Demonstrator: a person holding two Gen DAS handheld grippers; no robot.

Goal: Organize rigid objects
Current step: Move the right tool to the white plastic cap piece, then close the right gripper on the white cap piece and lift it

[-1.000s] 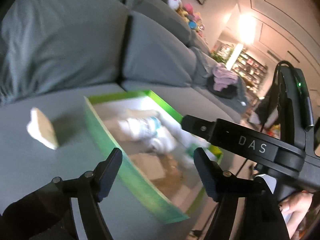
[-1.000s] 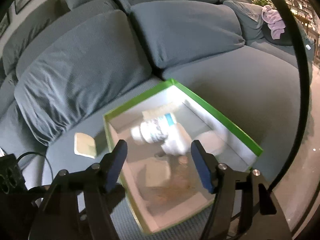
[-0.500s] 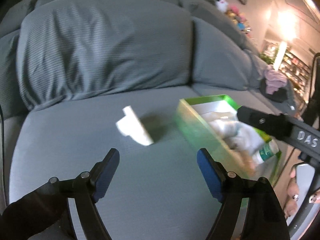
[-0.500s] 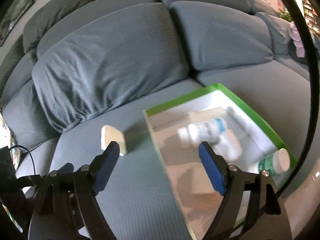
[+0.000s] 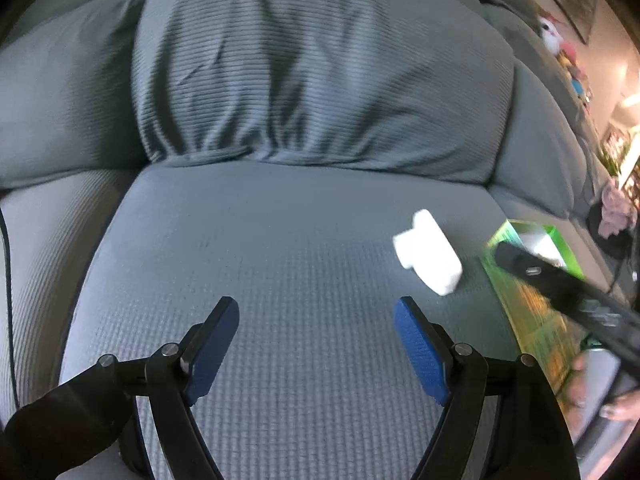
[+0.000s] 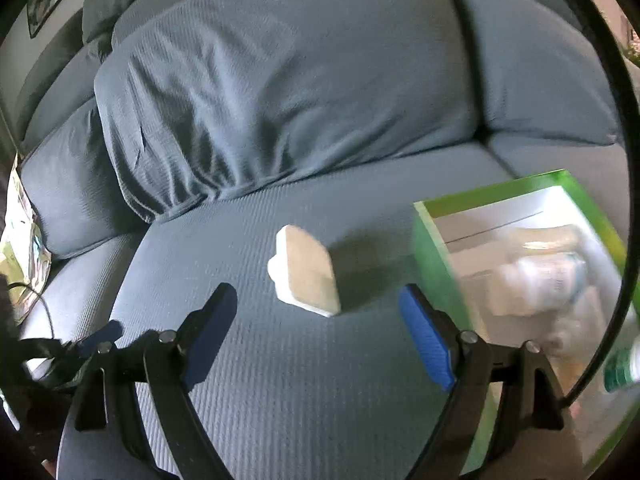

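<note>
A flat white block with a tan face (image 6: 306,270) lies on the grey sofa seat (image 6: 280,380). It sits just beyond my right gripper (image 6: 320,316), in line with the gap; the jaws are open and empty. In the left wrist view the same white block (image 5: 428,252) lies ahead and to the right of my left gripper (image 5: 316,340), which is also open and empty. The green-rimmed box (image 6: 436,264) stands right of the block, with blurred white bottles (image 6: 540,280) inside. The green box (image 5: 532,300) is partly hidden by the right gripper's black body (image 5: 560,288).
Big grey back cushions (image 5: 312,80) rise behind the seat. A green-labelled bottle (image 6: 620,368) shows at the box's near right. A black cable (image 6: 612,120) arcs across the right edge. A hand (image 5: 580,384) is at the lower right. Plush toys (image 5: 556,36) sit far back.
Both views have swung left, from over the green box to the sofa seat. The white block now lies just ahead of the right jaws. Both grippers' jaws stand a little wider.
</note>
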